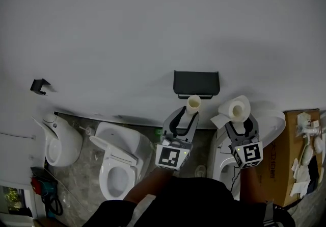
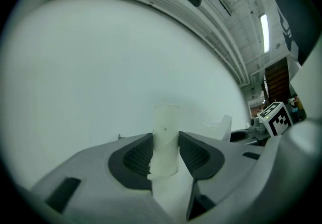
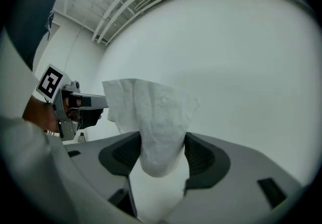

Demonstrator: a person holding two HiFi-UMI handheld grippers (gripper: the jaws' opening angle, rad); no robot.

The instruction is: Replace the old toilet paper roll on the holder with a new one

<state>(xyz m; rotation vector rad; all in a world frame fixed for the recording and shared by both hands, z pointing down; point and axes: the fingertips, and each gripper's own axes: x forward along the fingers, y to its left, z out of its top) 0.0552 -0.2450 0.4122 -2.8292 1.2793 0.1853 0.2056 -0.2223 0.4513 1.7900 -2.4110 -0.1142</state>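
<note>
Overhead, from the head view, we hold both grippers up side by side just under the black holder (image 1: 196, 83) on the white wall (image 1: 153, 27). Our left gripper (image 1: 187, 117) is clamped on the bare cardboard tube (image 1: 194, 103), and our right gripper (image 1: 239, 122) grips the new roll (image 1: 236, 108), a loose sheet hanging at its left. The marker cubes cover our hands, and we cannot make out any spindle on the holder. A toilet (image 1: 119, 162) stands below left; a cardboard box (image 1: 298, 144) is cut off at the right edge.

From the left gripper view, the tube stands upright with both pads pressed on it; the wall fills the rest.

From the right gripper view, crumpled paper bulges between the pads, hiding the roll's core, and the left gripper shows only partly at the left.
</note>
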